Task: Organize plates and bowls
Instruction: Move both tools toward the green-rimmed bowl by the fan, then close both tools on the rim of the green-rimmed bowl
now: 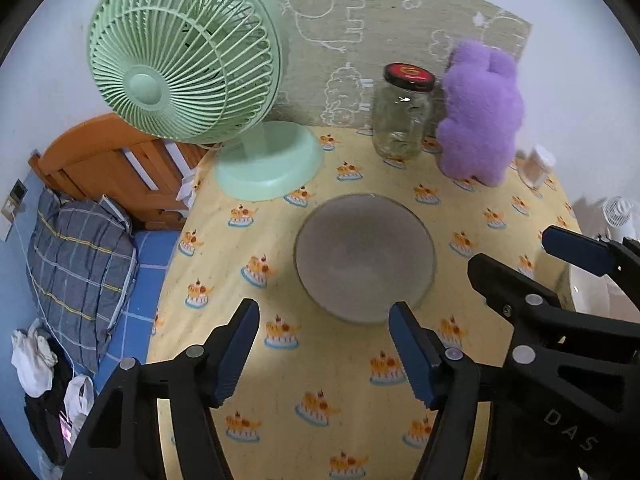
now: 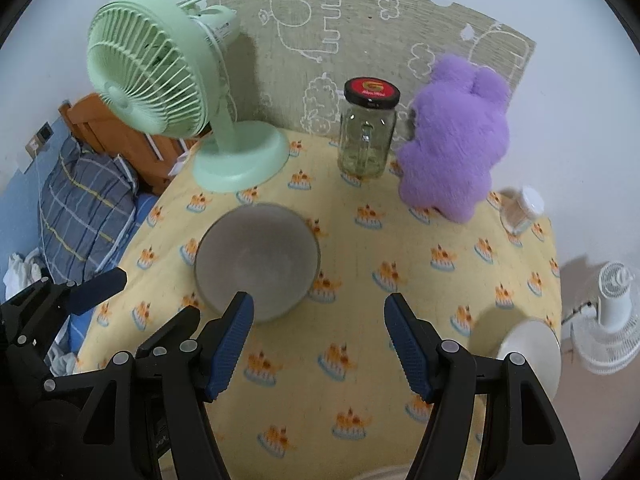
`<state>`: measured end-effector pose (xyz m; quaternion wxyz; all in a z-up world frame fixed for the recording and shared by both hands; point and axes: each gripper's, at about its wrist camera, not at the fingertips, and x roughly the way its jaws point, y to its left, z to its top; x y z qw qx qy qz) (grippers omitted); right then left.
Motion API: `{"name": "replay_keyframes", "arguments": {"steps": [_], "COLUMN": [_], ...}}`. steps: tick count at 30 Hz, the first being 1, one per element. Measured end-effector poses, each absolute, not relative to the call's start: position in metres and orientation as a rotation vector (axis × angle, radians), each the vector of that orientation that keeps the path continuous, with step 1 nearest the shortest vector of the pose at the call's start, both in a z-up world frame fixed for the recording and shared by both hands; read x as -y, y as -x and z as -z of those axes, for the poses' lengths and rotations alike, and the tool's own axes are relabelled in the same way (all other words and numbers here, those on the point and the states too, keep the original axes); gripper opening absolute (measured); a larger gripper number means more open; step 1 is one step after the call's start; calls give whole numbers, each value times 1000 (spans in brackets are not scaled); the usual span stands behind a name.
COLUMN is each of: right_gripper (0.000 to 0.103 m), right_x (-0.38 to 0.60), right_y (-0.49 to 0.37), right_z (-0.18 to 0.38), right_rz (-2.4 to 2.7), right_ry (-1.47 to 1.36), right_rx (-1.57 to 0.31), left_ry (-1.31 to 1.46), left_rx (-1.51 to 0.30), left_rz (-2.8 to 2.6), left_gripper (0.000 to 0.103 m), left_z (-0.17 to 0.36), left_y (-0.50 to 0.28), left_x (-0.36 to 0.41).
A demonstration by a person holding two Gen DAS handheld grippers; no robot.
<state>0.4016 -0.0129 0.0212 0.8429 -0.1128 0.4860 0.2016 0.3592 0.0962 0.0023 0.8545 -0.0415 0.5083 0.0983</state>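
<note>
A: What do the two grippers do at this moment?

B: The left gripper (image 1: pixel 324 352) hangs above the table with its blue pads far apart, and nothing is between them. The right gripper (image 2: pixel 318 346) is the same: its fingers are spread wide and they hold nothing. In the left wrist view the right gripper appears also at the right edge, beside the left one.

A: And where is the bowl?

B: The grey bowl (image 1: pixel 365 258) stands upright on the yellow tablecloth (image 1: pixel 320 400), just ahead of the left gripper. The tip of the left gripper's right pad (image 1: pixel 412 354) overlaps the near rim of the bowl in the picture, but I cannot tell if they touch. In the right wrist view the bowl is ahead and to the left, and the tip of the left pad (image 2: pixel 230 346) overlaps its near edge.

A: Is there a plate?

B: Yes, a white plate (image 2: pixel 530 350) lies at the right edge of the table, partly hidden behind the right gripper's arm.

A: What is further behind?

B: Behind the bowl are a green fan (image 1: pixel 188 52) at the left, a glass jar (image 1: pixel 402 118) with a dark lid in the middle, and a purple plush toy (image 1: pixel 480 112) just beside the jar. A small clear container (image 2: pixel 522 210) with a white cap is near the right edge. A bed with a checked pillow (image 1: pixel 76 264) is left of the table.
</note>
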Motion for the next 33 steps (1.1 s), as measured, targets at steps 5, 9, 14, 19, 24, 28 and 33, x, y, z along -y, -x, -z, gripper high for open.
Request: {"name": "replay_keyframes", "arguments": {"steps": [5, 9, 14, 19, 24, 28, 33], "right_gripper": [71, 71, 62, 58, 34, 16, 16], "right_x": [6, -2, -13, -19, -23, -25, -27], "right_y": [-431, -450, -468, -477, -487, -490, -491], "right_z": [-10, 2, 20, 39, 66, 79, 80], "right_rz": [-437, -432, -439, -422, -430, -457, -479], "right_ry": [208, 200, 201, 206, 205, 192, 201], "right_rx": [-1035, -1039, -1060, -1081, -1139, -1182, -1175], "left_ry": [112, 105, 93, 104, 94, 66, 57], "left_rx": [-1056, -1064, -1078, -1104, -1140, -1154, -1182], "left_rz": [-231, -250, -241, -249, -255, -272, -283], "left_gripper": [69, 64, 60, 49, 33, 27, 23], "left_z": [7, 18, 34, 54, 72, 78, 79], "left_y": [-382, -399, -416, -427, -432, -435, -438], "left_x": [-105, -110, -114, -118, -119, -118, -119]}}
